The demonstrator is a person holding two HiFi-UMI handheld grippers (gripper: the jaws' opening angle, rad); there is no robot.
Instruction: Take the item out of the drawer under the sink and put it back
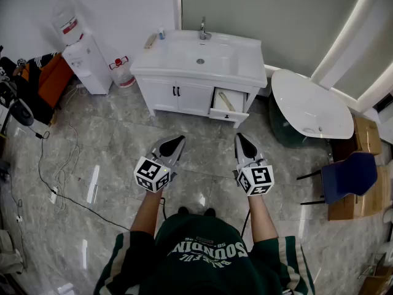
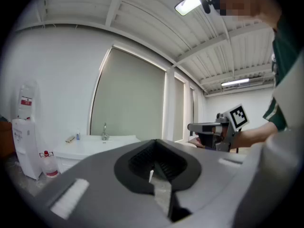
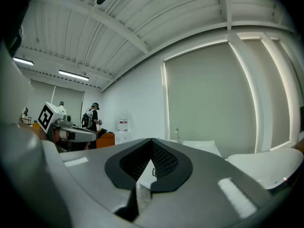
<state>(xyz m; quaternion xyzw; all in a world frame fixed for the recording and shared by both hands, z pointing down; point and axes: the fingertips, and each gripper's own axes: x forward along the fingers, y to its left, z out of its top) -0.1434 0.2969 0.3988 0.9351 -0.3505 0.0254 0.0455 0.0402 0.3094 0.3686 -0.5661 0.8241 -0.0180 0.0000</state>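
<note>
Grey polished tile floor (image 1: 110, 158), white walls, shaded window behind the fittings. Standing back from a white vanity (image 1: 166, 94) set against the far wall; open floor between it and both grippers.

Edges and room:
- Left margin crowded: water dispenser (image 1: 88, 60) by the wall, black cable (image 1: 39, 165) trailing over the tiles.
- Right margin narrowed by a white tub (image 1: 310, 103), a blue chair (image 1: 347, 174) and wooden crates (image 1: 367, 134).
- Drawer (image 1: 228, 114) at the vanity's lower right stands pulled out, its front jutting past the cabinet face into the floor space.

Count:
- One sink (image 1: 199, 57), one faucet (image 1: 202, 28).
- Two cabinet doors (image 1: 178, 94), side by side, left of the drawer.
- One drawer seen.
- Two water bottles: one on top of the dispenser, one bottle (image 1: 123, 71) on the floor between dispenser and vanity.
- Two small things on the counter's left end; kind not readable.

Containers:
- Open drawer holds the item (image 1: 226, 101), a long tan piece lying slantwise inside. Nothing more made out in there.
- Sink bowl shows only its drain.

Grippers:
- Left gripper (image 1: 179, 140): jaws fully together, holding nothing, raised over the floor and pointed at the vanity.
- Right gripper (image 1: 240, 137): jaws fully together, holding nothing, beside the left one, in line with the open drawer but well apart from it.
</note>
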